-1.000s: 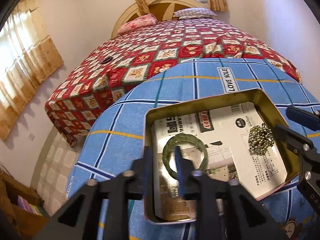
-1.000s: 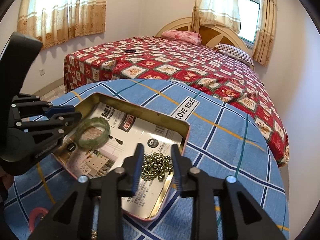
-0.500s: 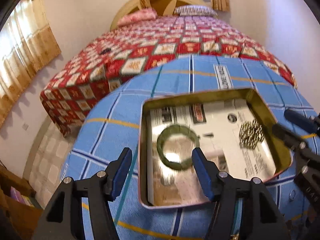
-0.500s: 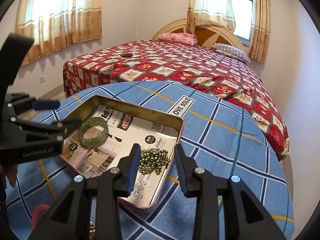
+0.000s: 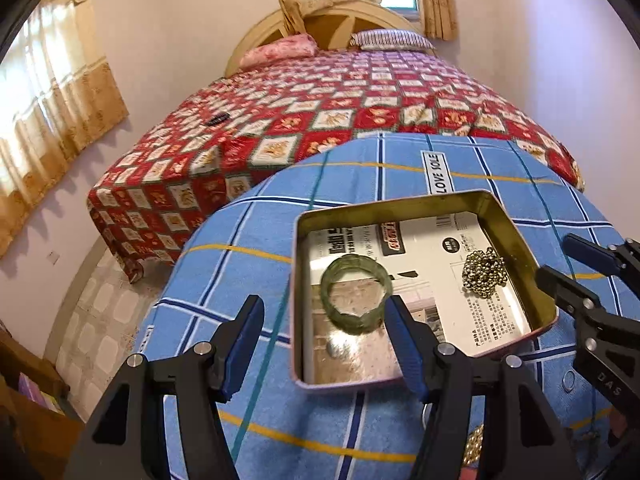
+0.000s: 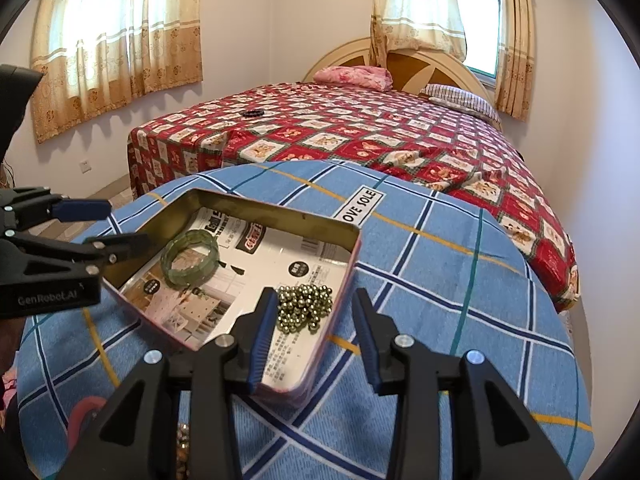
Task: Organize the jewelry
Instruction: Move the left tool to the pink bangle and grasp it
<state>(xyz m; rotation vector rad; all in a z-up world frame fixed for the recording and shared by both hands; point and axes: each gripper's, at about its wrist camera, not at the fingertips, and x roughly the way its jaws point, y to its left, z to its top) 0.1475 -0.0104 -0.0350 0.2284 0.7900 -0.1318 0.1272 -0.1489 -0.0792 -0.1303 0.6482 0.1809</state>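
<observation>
Inside the tin [image 5: 516, 236], the green bangle [image 5: 354, 300] and the bead chain [image 5: 484, 274] lay apart on the printed liner. My left hand-held gripper [image 5: 320, 344] stood wide and empty, and my right hand-held gripper [image 6: 316, 340] had just been opening off the beads. I judged those two done, with more pieces left on the surface [image 6: 440, 280] by my hand-held grippers.

Bright window [image 6: 478, 28] daylight, sharp, fisheye-warped edges.
</observation>
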